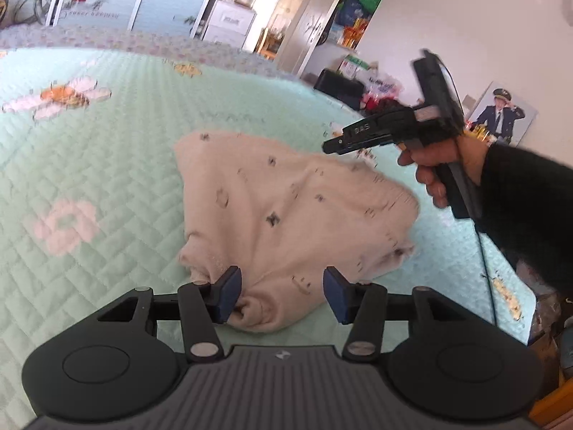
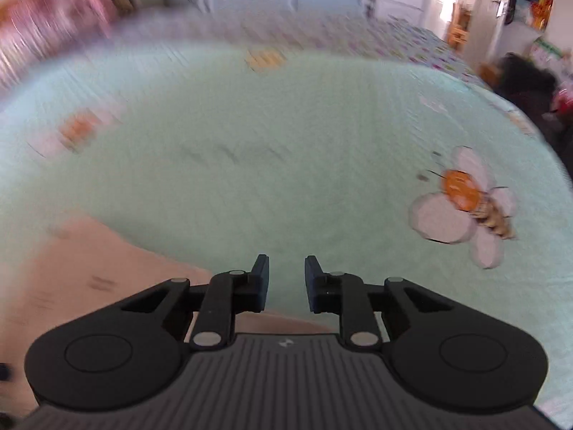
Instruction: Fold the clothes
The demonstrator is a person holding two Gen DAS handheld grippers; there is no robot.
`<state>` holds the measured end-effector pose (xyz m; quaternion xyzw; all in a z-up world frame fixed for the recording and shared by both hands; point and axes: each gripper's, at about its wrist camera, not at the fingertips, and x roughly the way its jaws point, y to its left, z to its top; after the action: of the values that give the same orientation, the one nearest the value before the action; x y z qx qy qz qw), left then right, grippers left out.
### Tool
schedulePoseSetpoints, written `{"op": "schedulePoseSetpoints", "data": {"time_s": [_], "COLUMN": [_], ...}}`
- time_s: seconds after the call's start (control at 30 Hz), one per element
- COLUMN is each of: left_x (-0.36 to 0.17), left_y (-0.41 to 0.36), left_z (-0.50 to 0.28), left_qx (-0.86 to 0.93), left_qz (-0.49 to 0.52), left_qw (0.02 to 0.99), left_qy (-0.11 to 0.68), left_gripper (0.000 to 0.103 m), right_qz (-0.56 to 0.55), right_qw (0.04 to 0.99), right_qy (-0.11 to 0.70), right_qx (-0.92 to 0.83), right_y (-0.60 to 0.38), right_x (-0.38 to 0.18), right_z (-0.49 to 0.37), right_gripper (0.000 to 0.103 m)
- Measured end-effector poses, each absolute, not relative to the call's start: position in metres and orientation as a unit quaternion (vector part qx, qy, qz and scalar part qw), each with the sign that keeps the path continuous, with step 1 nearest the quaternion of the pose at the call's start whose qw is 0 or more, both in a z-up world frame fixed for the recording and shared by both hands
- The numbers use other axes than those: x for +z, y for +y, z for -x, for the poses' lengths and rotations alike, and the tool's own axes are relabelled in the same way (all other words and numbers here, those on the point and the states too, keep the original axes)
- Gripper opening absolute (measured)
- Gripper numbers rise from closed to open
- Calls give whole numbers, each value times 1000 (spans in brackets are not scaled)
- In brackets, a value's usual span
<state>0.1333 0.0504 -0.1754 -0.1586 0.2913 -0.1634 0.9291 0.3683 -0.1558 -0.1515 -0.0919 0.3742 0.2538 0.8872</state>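
A cream garment with small dark marks [image 1: 286, 215] lies folded in a rough bundle on the mint green quilted bedspread [image 1: 118, 165]. My left gripper [image 1: 281, 295] is open, its blue pads on either side of the bundle's near corner, with nothing held. My right gripper [image 1: 331, 146] hovers above the garment's far right edge, held by a hand in a dark sleeve. In the right wrist view the right gripper [image 2: 286, 285] is open and empty over the bedspread, and the garment [image 2: 71, 279] shows blurred at the lower left.
The bedspread has bee and flower prints [image 2: 465, 208]. Beyond the bed's far edge stand a cabinet [image 1: 229, 25], a doorway and cluttered bags [image 1: 358, 3]. A dark box [image 1: 340, 86] and a poster [image 1: 501, 114] sit at the right wall.
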Motion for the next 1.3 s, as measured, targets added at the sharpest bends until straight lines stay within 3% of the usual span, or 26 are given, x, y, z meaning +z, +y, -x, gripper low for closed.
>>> {"op": "schedulePoseSetpoints", "data": {"time_s": [0.13, 0.17, 0.23, 0.27, 0.33, 0.4, 0.47, 0.57, 0.63, 0.77, 0.93, 1.07, 1.2, 1.3], "left_x": [-168, -172, -178, -178, -172, -168, -168, -163, -157, -151, -141, -128, -124, -151], "left_y": [44, 40, 41, 44, 46, 44, 38, 41, 44, 47, 47, 49, 38, 37], "left_z": [-136, -142, -151, -149, -142, -139, -143, -137, -123, -103, -82, -94, -131, -160], "left_qx": [-170, -165, -156, -155, -155, -159, -159, -154, -154, -151, -136, -128, -166, -173], "left_qz": [144, 134, 143, 150, 155, 151, 135, 141, 131, 123, 93, 89, 99, 123], "left_qw": [936, 933, 924, 923, 927, 931, 929, 926, 931, 931, 935, 943, 946, 934], "left_qy": [273, 290, 320, 318, 304, 293, 305, 315, 303, 308, 315, 294, 260, 287], "left_gripper": [57, 57, 55, 55, 56, 57, 57, 57, 57, 57, 57, 57, 57, 57], "right_qz": [155, 145, 124, 114, 98, 104, 109, 121, 35, 13, -19, -131, -133, -126], "right_qw": [856, 866, 883, 893, 913, 905, 895, 910, 928, 926, 925, 936, 935, 933], "right_qy": [381, 384, 388, 380, 328, 315, 319, 342, 308, 277, 346, 283, 272, 273], "right_qx": [314, 287, 233, 215, 224, 266, 293, 200, 208, 256, 153, 164, 184, 197], "right_y": [-147, -158, -179, -187, -191, -182, -175, -187, -212, -203, -221, -240, -223, -210], "right_x": [-159, -161, -165, -163, -145, -143, -147, -163, -144, -142, -182, -163, -161, -163], "right_z": [-334, -339, -350, -349, -327, -310, -300, -310, -292, -232, -230, -193, -196, -206], "right_gripper": [30, 28, 12, 11, 26, 48, 53, 50, 50, 70, 60, 64, 66, 67]}}
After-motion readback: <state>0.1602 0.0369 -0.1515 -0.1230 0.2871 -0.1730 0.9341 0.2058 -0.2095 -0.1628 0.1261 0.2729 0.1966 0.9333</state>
